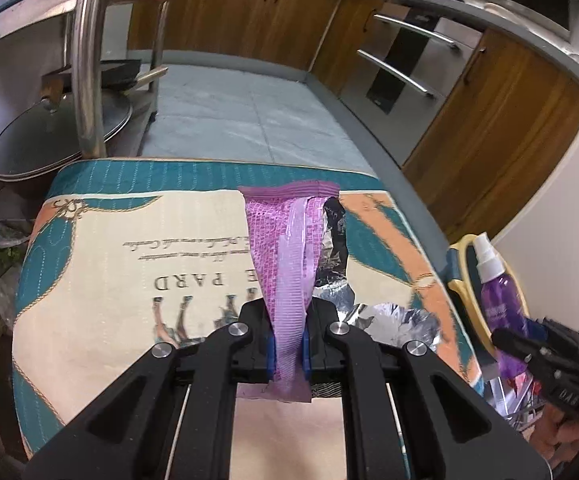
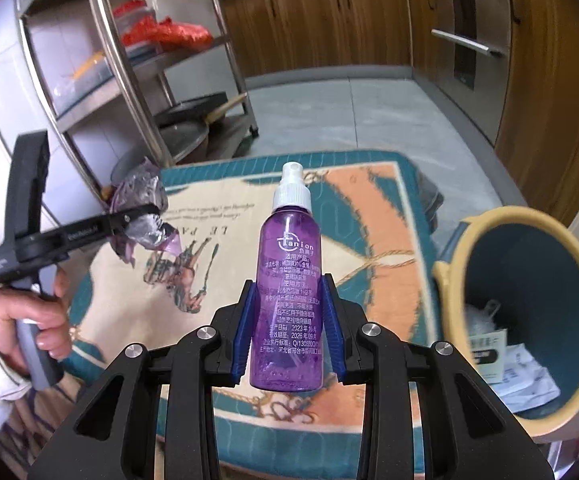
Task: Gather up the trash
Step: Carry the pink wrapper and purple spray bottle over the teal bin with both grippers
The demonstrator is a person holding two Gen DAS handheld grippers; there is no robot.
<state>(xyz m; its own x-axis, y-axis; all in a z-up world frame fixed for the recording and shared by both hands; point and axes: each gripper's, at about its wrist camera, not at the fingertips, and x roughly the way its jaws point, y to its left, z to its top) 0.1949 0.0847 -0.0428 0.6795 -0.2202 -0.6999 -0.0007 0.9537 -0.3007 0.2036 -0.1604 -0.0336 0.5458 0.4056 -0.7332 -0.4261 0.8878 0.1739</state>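
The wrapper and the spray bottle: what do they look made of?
Wrapper: thin purple plastic film with shiny silver foil lining, judging by its crinkles and glare. Spray bottle: translucent purple plastic, glossy, with a white plastic nozzle; light shows through it.

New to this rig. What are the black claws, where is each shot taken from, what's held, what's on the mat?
No robot here: a person holds one handheld two-finger gripper in each hand, with a fisheye camera on each looking along its fingers.

The left wrist view shows the left gripper shut on a purple snack wrapper with a silver foil lining. The right wrist view shows the right gripper shut on a purple spray bottle; the left hand appears at that picture's left edge.

Below is a printed floor mat, bare apart from its print. Beside it stands a blue bin with a yellow rim, already holding paper trash.
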